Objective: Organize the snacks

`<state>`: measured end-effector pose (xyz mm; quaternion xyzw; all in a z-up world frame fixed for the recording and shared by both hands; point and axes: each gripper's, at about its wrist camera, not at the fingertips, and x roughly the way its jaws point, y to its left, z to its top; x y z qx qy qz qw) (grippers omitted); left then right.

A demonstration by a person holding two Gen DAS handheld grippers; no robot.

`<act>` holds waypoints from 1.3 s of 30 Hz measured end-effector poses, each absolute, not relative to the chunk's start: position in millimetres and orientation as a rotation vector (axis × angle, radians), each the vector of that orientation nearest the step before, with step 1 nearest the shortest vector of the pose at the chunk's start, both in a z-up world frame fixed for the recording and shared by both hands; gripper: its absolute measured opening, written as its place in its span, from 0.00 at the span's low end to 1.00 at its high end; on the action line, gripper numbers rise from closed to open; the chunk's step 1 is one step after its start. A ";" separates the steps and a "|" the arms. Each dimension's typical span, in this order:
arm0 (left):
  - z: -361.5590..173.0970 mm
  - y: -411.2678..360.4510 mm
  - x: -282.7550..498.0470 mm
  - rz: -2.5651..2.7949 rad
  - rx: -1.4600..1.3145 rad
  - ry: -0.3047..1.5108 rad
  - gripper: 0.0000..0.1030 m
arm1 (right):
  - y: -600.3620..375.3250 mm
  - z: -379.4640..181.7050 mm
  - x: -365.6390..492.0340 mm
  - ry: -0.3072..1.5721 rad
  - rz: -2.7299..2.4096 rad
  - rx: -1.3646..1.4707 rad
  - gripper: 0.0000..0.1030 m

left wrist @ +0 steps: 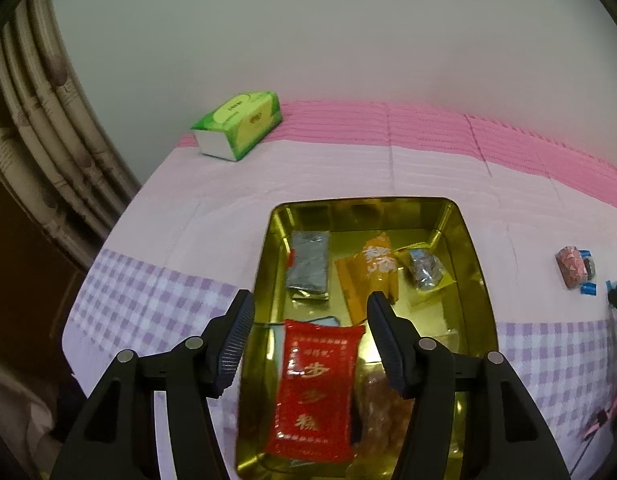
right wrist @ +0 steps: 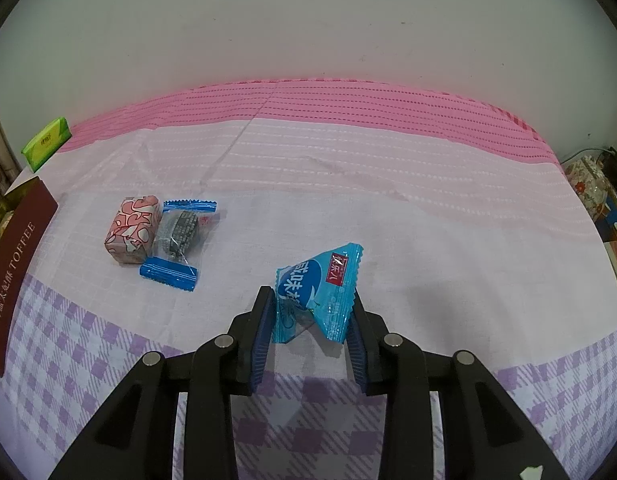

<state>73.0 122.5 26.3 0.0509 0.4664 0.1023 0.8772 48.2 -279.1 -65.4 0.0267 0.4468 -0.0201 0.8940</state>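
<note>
A gold tin [left wrist: 474, 264] sits on the table and holds a red packet [left wrist: 318, 388], a grey packet [left wrist: 308, 264], an orange packet [left wrist: 372, 272], a clear-wrapped dark sweet [left wrist: 426, 270] and a brown snack [left wrist: 382, 412]. My left gripper [left wrist: 310, 308] is open and empty above the tin's near half. My right gripper [right wrist: 310, 304] is shut on a light blue snack packet [right wrist: 318, 292], held just above the cloth. A pink patterned sweet [right wrist: 132, 230] and a blue-ended wrapped sweet [right wrist: 178, 240] lie to its left; both show at the right in the left wrist view [left wrist: 574, 266].
The table wears a pink, white and lilac-check cloth [right wrist: 388, 184]. A green tissue pack [left wrist: 238, 124] lies at the far left corner. The tin's dark red side marked TOFFEE [right wrist: 16, 264] is at the left edge of the right wrist view. A wall stands behind.
</note>
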 end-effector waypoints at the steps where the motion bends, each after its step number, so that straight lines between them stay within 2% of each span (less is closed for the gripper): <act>1: 28.1 125.0 69.6 0.220 0.105 0.964 0.58 | -279.5 -65.5 48.3 0.927 -0.043 0.054 0.31; 9: 31.0 137.2 55.2 0.247 0.115 0.941 0.67 | -280.3 -65.0 49.4 0.931 -0.062 0.050 0.24; 13: 31.1 142.3 51.5 0.243 0.101 0.938 0.70 | -277.1 -63.5 51.7 0.940 -0.078 0.040 0.23; 27: 34.2 167.1 50.2 0.290 0.034 0.933 0.70 | -237.2 -25.4 50.3 0.880 -0.031 0.018 0.22; 39: 31.1 182.5 44.1 0.335 -0.004 0.957 0.71 | -134.3 14.1 53.1 0.838 0.235 -0.009 0.22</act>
